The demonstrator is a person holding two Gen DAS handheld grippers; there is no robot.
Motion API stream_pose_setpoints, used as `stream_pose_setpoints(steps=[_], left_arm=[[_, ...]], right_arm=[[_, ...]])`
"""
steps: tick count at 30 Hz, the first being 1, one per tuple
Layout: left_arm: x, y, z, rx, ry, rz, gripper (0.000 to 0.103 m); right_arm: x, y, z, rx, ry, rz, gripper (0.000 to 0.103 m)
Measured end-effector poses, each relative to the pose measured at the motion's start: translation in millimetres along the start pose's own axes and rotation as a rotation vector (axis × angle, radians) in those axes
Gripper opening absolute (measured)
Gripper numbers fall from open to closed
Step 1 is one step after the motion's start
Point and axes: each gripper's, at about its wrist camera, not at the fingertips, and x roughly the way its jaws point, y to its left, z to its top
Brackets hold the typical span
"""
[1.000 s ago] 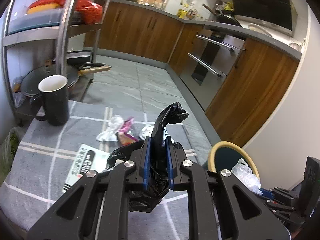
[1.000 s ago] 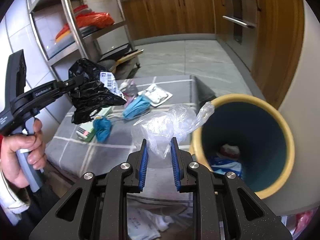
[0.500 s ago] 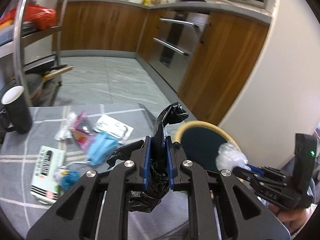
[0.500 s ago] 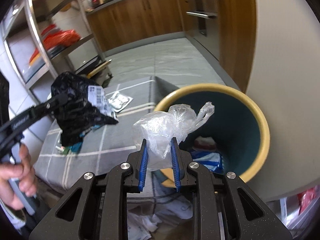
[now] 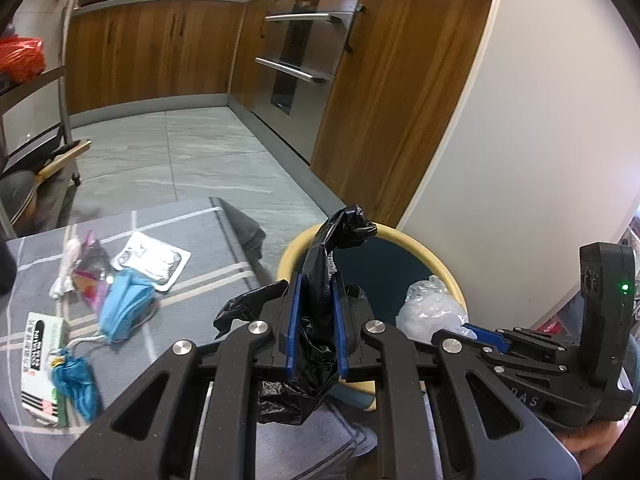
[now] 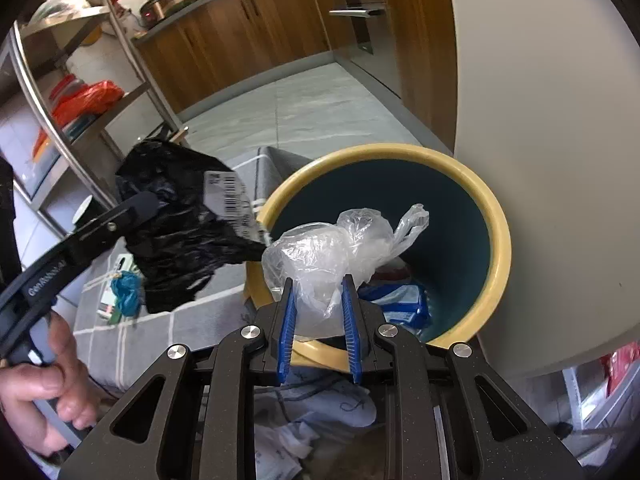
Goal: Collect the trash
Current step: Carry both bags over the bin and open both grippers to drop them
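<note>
**Two bags held at the rim of the bin**

Two tools are up, one in each hand, and each carries one bag. The left tool [image 5: 316, 322] is clenched on a crumpled black plastic bag [image 5: 320, 280] bearing a white barcode label [image 6: 228, 200]. The right tool [image 6: 318, 308] is closed on a crumpled clear plastic bag [image 6: 332, 248]. One round bin with a yellow rim and dark teal inside [image 6: 500, 240] stands on the floor, with blue-and-white packaging [image 6: 404, 300] already lying at its bottom.

On the tabletop, covered by a grey cloth with white check lines [image 5: 200, 248], five or so bits of litter lie close together: a light blue face mask [image 5: 124, 308], a flat silvery-white packet [image 5: 154, 256], a pink wrapper [image 5: 92, 276], a twisted teal scrap [image 5: 76, 380] and a white printed carton [image 5: 40, 344].

The room is a kitchen with grey floor tiles [image 5: 180, 160], wooden cabinets [image 5: 152, 48], a steel oven front [image 5: 300, 52] and a metal rack [image 6: 100, 92] holding red bags.

The black bag runs lengthwise along the left tool's fingers, its twisted end poking up and forward at the bin's near rim, its loose bulk hanging below. The clear bag sits over the bin's mouth, its knotted tail pointing up to the right in the right wrist view.
</note>
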Motion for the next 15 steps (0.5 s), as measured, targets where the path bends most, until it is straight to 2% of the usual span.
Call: stream_pose_setpoints(steps=[15], left_arm=[[46,-17,-3,0.045,0.043,-0.005,0.014]], right_arm=[[16,-12,-1,0.044,0.042,-0.026,0.024]])
